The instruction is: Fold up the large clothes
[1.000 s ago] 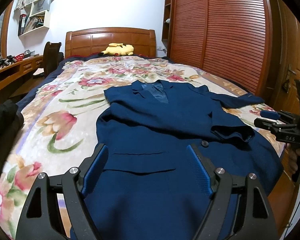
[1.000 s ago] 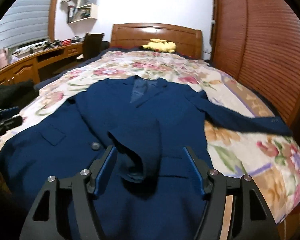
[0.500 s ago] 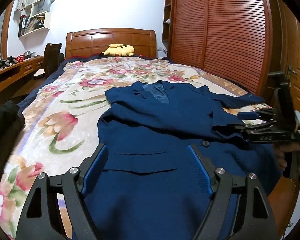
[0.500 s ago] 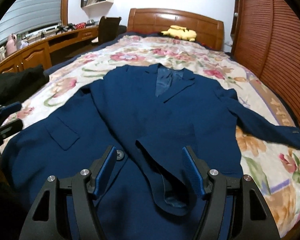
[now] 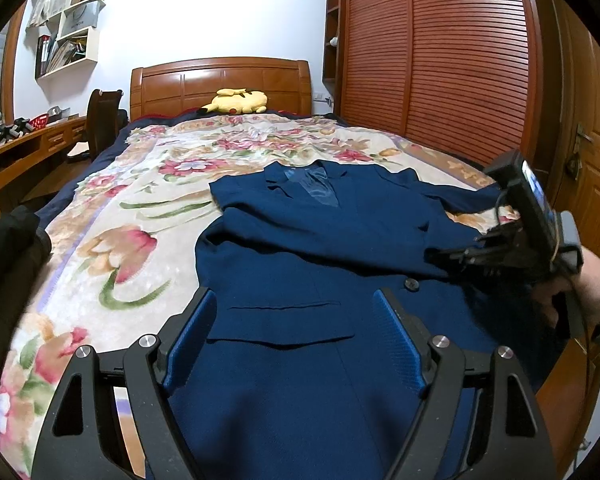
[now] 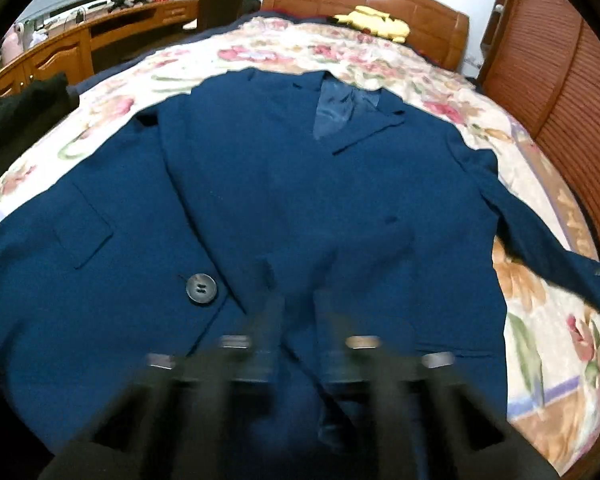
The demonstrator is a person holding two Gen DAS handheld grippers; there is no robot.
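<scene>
A navy blue suit jacket lies face up on the bed's floral blanket. One sleeve is folded across its chest. The other sleeve stretches out to the right. My left gripper hovers open above the jacket's lower front and pocket, with nothing between its blue pads. A hand holds my right gripper at the folded sleeve's cuff, near the dark button. Its jaws are closing, blurred, with the blue sleeve cloth pinched between them.
A yellow plush toy rests by the wooden headboard. Louvred wardrobe doors line the right side. At the left are a wooden desk, a chair and a dark garment.
The right gripper has moved in over the jacket to the folded sleeve's cuff, tilting downward, and its wide jaws have come nearly together on the cloth. The left gripper has stayed still.
</scene>
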